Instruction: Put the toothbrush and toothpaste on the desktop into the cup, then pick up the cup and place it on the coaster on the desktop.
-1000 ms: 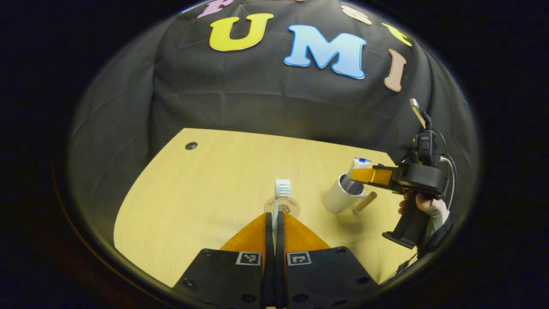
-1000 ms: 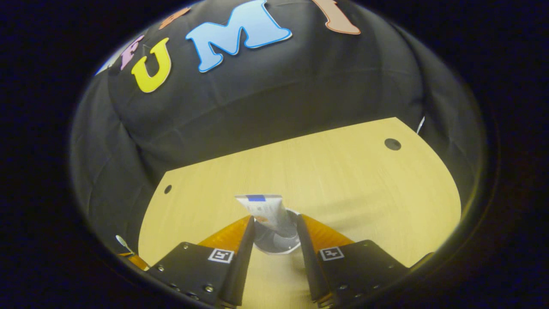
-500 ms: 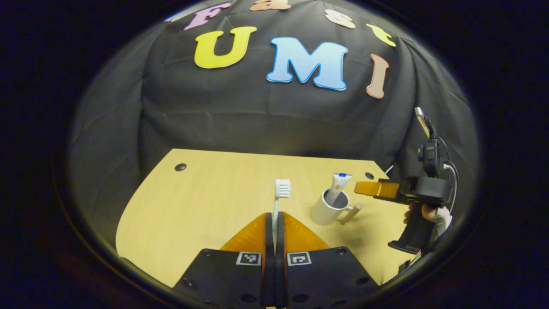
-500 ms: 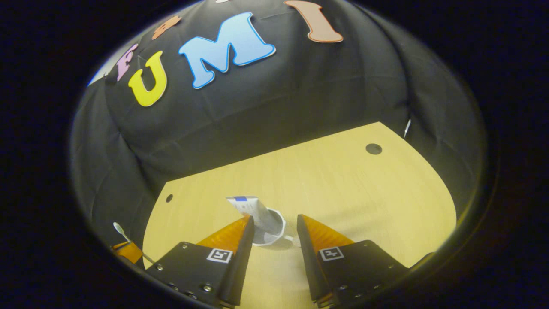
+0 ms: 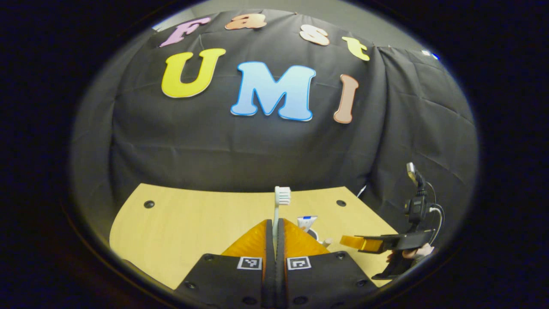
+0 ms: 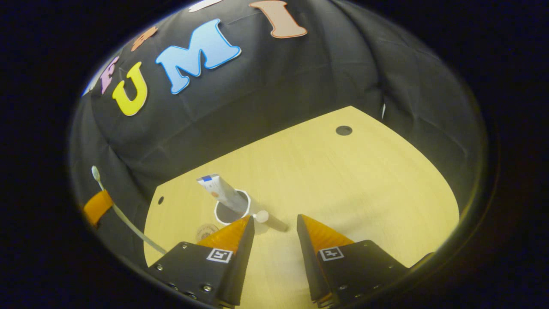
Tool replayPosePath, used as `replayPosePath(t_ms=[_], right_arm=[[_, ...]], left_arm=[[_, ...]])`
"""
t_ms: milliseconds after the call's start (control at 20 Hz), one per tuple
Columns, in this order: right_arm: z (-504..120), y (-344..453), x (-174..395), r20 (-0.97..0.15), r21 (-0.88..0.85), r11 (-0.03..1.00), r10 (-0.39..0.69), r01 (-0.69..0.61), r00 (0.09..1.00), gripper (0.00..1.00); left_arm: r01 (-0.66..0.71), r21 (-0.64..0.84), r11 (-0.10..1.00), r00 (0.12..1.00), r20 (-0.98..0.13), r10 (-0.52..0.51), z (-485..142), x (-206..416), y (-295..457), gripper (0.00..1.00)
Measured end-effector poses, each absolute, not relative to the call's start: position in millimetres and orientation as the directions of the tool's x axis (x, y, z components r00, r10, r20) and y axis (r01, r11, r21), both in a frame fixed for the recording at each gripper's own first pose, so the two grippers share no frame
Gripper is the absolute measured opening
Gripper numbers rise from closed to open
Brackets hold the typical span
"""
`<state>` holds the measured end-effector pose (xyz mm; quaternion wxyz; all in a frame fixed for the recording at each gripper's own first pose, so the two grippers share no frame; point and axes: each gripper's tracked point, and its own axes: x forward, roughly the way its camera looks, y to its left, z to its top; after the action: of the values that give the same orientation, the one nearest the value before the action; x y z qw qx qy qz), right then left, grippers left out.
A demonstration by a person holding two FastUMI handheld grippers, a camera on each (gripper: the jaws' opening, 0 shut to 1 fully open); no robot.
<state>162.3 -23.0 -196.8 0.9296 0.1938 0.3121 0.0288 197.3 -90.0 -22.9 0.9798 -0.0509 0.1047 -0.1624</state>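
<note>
Claw states are told first: the left claw (image 5: pixel 274 234), at the bottom centre of the left gripper view, is pressed together on the toothbrush (image 5: pixel 281 201), whose bristled head stands up above the fingertips against the dark wall, while the right claw (image 6: pixel 274 225), at the bottom of the right gripper view, is spread with nothing between its fingers. Next in size, the table (image 6: pixel 343 180) is seen across the middle and right of the right gripper view. Compared with a second ago, the right claw has been drawn back from the cup (image 6: pixel 231 208), which now sits left of centre just above the left fingertip, and the toothpaste (image 6: pixel 221 191) has been left in it, leaning toward the upper left. The left claw has meanwhile been raised, so that the cup is now mostly hidden behind its fingers and the toothpaste top (image 5: pixel 306 222) peeks out beside them. It is judged that half of the loading is done and the toothbrush is being carried toward the cup. The coaster (image 6: pixel 206 231) is seen just lower left of the cup, partly hidden by the right claw's finger.
</note>
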Motion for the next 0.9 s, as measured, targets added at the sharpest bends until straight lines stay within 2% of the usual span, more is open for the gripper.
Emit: replayPosePath(t_ms=[200, 500, 900], right_arm=[[-207.1, -41.6, 152.5, -0.581, 0.408, 0.905, 0.152, 0.125, 0.799, 0.59], [-218.9, -71.5, 142.3, -0.602, 0.43, 0.88, 0.113, 0.202, 0.79, 0.57], [-235.1, -104.7, 115.9, -0.645, 0.431, 0.857, 0.074, 0.282, 0.761, 0.59]], left_arm=[[0.362, -0.102, 0.926, 0.911, -0.174, -0.375, -11.7, 222.4, -120.2, 0.07], [0.439, -0.138, 0.888, 0.876, -0.153, -0.457, -8.7, 250.9, -170.0, 0.07], [0.417, -0.21, 0.884, 0.875, -0.171, -0.453, -33.8, 288.4, -190.8, 0.07]])
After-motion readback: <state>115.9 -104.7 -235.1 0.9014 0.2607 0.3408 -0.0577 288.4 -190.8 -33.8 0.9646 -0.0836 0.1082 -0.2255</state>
